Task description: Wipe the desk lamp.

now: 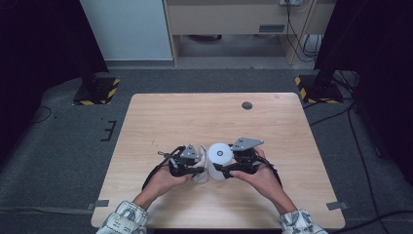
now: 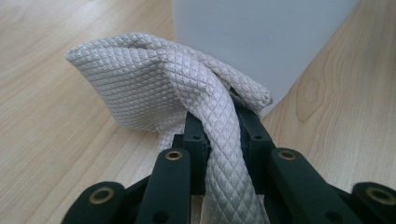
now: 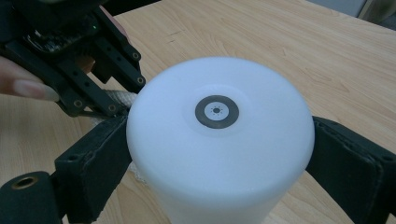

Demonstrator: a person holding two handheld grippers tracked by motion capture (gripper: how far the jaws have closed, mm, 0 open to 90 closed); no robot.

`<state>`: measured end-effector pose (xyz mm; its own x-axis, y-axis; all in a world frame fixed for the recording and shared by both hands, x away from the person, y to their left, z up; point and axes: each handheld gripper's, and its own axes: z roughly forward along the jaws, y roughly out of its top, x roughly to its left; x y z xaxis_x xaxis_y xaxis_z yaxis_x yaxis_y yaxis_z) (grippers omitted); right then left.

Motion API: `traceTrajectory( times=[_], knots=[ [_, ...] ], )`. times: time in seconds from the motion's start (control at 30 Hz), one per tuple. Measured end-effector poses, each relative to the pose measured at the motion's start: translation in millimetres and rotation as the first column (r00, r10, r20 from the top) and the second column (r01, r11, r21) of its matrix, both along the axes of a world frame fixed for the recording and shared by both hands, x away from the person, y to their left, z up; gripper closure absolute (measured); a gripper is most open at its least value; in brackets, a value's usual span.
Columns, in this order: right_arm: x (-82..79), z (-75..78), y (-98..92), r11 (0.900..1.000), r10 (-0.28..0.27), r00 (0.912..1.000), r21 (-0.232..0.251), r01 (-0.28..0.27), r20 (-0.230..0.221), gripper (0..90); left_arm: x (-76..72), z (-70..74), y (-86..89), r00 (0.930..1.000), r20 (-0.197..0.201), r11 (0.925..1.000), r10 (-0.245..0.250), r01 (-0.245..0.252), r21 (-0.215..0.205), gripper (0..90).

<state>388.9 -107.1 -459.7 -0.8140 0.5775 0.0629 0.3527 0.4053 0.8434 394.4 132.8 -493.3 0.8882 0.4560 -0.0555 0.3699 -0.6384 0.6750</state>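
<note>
1. The left gripper (image 2: 219, 126) has its jaws clenched on a white quilted cloth (image 2: 154, 88); the cloth is bunched between the pads, runs back over the gripper's body and fans out in front of it, with its far fold right against the white cylinder (image 2: 261, 37).
2. The right gripper (image 3: 217, 154) has its jaws wide, one pad on each side of the cylinder (image 3: 219, 140), and the pads look pressed to its wall, so it is grasping the cylinder and steadying it upright.
3. The cylinder (image 1: 220, 161) stands on the wooden table (image 1: 204, 117), and both grippers sit close against it, the left gripper (image 1: 198, 168) on one side and the right gripper (image 1: 225, 170) on the other.
4. As a judgement: the work looks like wiping the cylinder with the cloth. Picking up the cloth and bracing the cylinder are done; the wiping itself seems at an early or middle stage, since the cloth (image 1: 200, 170) lies only low on the side.
5. The cylinder's top is closed, with a small grey ring (image 3: 216, 112) at its centre; whether it holds anything I cannot tell.
</note>
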Motion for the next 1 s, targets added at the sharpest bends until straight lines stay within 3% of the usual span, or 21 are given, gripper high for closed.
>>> traceTrajectory(
  times=[0.1, 0.23, 0.37, 0.4, 0.53, 0.83, 1.0],
  knots=[
    [-2.3, -0.5, -0.8, 1.0, 0.003, 1.0, -0.003, -0.003, -0.002, 9.4, -3.9, -3.1, -0.9, 0.9991, -0.024, 0.999, -0.035, 0.035, 0.026, 75.6],
    [-6.1, -0.4, -0.2, 1.0, 0.009, 1.0, -0.009, -0.009, 0.0, 9.4, -6.8, -3.7, 0.6, 0.9989, -0.026, 0.9987, -0.038, 0.039, 0.034, 75.7],
    [-11.1, -0.1, 0.8, 1.0, 0.018, 0.9998, -0.02, -0.018, 0.004, 9.6, -8.9, 4.9, 6.3, 0.9997, -0.006, 0.9997, -0.024, 0.024, 0.0, 76.1],
    [-11.7, -0.1, 0.5, 1.0, 0.021, 0.9998, -0.02, -0.021, 0.004, 9.7, -10.2, 9.4, 9.6, 0.9999, 0.0, 0.9996, -0.015, 0.015, -0.025, 76.1],
    [-13.5, 1.6, -1.9, 1.0, 0.02, 0.9998, -0.015, -0.02, 0.006, 8.4, -9.5, 15.1, 14.5, 0.9999, 0.014, 0.9991, 0.003, -0.002, -0.042, 76.1],
    [-24.8, 6.3, -18.2, 1.0, 0.006, 0.9999, -0.012, -0.006, 0.016, 6.1, 14.2, 28.2, 28.0, 0.9972, 0.031, 0.9954, 0.069, -0.066, -0.07, 76.1],
    [-30.3, -5.5, -38.2, 0.998, -0.021, 0.9998, -0.054, 0.02, -0.006, 7.4, 38.7, 36.6, 31.1, 0.9943, 0.044, 0.9931, 0.097, -0.093, -0.071, 76.1]
  ],
)
